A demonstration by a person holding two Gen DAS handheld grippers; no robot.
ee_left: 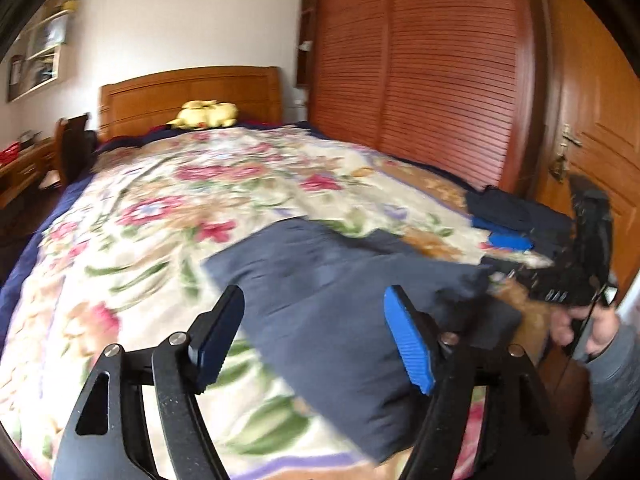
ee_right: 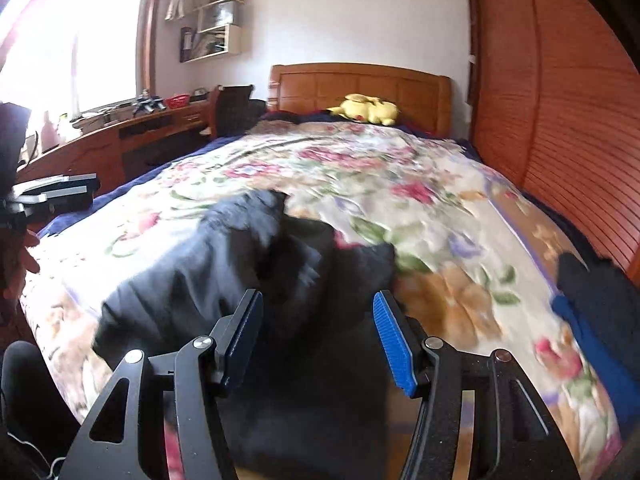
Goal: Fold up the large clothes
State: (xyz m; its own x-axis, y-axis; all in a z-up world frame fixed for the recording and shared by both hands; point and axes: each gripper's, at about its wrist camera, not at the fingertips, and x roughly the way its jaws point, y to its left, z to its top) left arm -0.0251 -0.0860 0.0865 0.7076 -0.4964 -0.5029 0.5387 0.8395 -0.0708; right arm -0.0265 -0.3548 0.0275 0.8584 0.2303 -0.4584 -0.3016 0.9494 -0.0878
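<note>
A big dark blue garment (ee_left: 320, 280) lies on the near part of the bed, on top of a flowery blanket (ee_left: 200, 184) with pink and red blooms. From the left wrist camera the cloth looks partly folded, with a flat, straight edge toward the pillow end. From the right wrist camera it looks more bunched up and blurry. The left gripper (ee_left: 316, 340) is above the near edge of the garment. Its two fingers stand wide apart and hold nothing — the cloth shows in the gap between them. The right gripper (ee_right: 318, 340) is wide open too, with the dark cloth under it and nothing pinched. In the left view the right gripper is off at the right side of the bed, with a hand (ee_left: 580, 324) wrapped around its handle. A second pile of dark clothes (ee_left: 516, 216) with a bright blue part sits by the bed's right edge, near the wooden closet doors (ee_left: 420, 72). A yellow plush toy (ee_right: 368, 109) rests by the wooden headboard (ee_right: 360, 80). No words or labels can be read anywhere — things are too blurry.
</note>
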